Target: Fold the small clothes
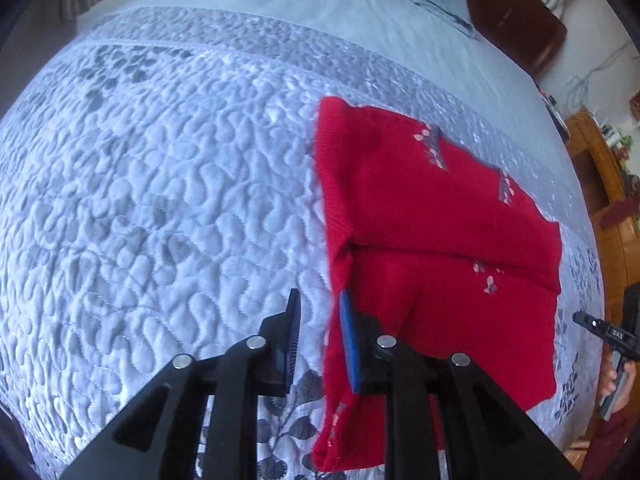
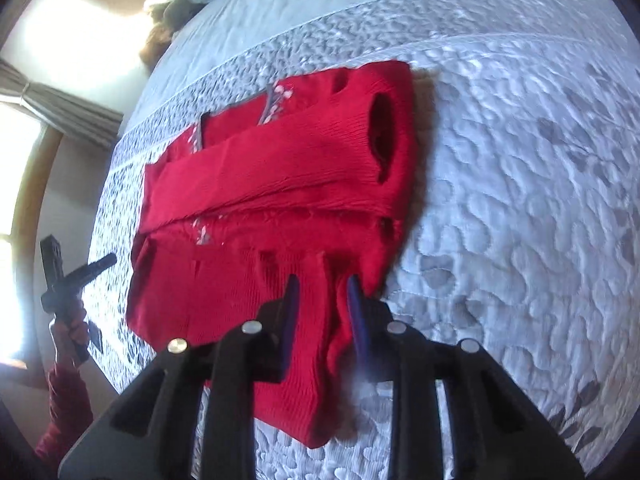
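Red knit sweater [image 1: 432, 240] lies partly folded on the bed's quilted grey-white bedspread [image 1: 160, 200], one layer doubled over across its middle, small pale flower motifs showing on the knit. Left tongs [image 1: 320, 336] sit at the sweater's left edge, narrow gap, blue pads; the right-hand pad sits against the sweater's edge, the other over bare bedspread. No cloth visible between the pads, so nothing is gripped as far as I can tell. Right tongs [image 2: 324, 312] are at the sweater's near edge towards its right corner, also a narrow gap; a raised ridge of red knit stands between the pads, but they look slack on it, not pinching. In the right wrist view the folded sleeve [image 2: 280, 160] runs across the sweater, cuff opening facing its right side. Left tongs show again in that view, beyond the sweater's left edge, held by a hand [image 2: 70, 332] in a red sleeve [image 2: 60, 408]. In the left wrist view the other hand with the right tongs shows at the sweater's right side. Plain blue-grey sheet and dark wooden headboard [image 1: 516, 12] lie past the sweater's far edge; wooden cabinet [image 1: 600, 168] off beyond its right side.
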A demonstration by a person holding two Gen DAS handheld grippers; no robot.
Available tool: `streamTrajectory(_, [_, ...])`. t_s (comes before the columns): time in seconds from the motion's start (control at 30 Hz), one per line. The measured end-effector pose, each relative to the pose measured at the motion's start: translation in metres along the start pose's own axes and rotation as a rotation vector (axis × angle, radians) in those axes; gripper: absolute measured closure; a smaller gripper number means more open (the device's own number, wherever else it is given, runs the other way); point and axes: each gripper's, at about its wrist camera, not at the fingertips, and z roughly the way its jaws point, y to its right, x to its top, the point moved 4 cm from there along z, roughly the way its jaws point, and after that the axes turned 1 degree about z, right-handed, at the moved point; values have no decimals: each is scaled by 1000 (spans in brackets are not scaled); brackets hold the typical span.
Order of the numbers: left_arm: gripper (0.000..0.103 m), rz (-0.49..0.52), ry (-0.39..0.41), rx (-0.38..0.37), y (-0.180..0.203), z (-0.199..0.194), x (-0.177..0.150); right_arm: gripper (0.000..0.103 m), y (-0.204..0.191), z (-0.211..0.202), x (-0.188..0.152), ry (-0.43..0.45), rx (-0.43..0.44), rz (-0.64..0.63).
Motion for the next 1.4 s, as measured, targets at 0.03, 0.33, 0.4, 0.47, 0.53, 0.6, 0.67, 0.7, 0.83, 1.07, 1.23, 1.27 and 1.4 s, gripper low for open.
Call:
streamTrajectory(0.03, [83, 33, -9, 1, 10, 5, 0, 78, -3, 9, 1, -25, -5, -6])
streamTrajectory(0.33, [73, 302, -70, 99, 75, 34, -12, 70, -7, 37, 8, -100, -61, -32])
streamTrajectory(0.4, [73, 368, -74, 175, 83, 39, -18, 70, -7, 40, 9, -109, -75, -39])
streamTrajectory(0.47, [72, 433, -60, 316, 88, 47, -19, 70, -7, 42, 9, -121, -86, -44])
streamTrajectory(0.53, [74, 446, -57, 428, 85, 56, -17, 69, -8, 45, 9, -121, -84, -48])
streamTrajectory(0.6, [94, 387, -76, 389, 75, 61, -9, 68, -9, 46, 8, -122, -74, -43])
streamTrajectory(0.67, [98, 287, -80, 304, 66, 57, -2, 68, -10, 48, 8, -123, -71, -42])
streamTrajectory(0.7, [98, 243, -77, 250, 61, 54, 1, 68, -9, 48, 8, -123, -63, -41])
streamTrajectory(0.83, [97, 184, -90, 109, 50, 45, 3, 68, -9, 51, 8, -134, -40, -49])
streamTrajectory(1.07, [89, 169, -128, 62, 46, 57, 2, 82, -21, 72, 2, -180, -63, -91])
streamTrajectory(1.23, [99, 135, -115, 87, 44, 58, 2, 99, -24, 49, 4, -116, -13, -99])
streamTrajectory(1.27, [99, 130, -96, 89, 44, 54, 3, 100, -24, 42, 4, -100, -7, -107])
streamTrajectory(1.4, [99, 119, -21, 35, 49, 27, 4, 100, -27, 9, 4, -34, 37, -118])
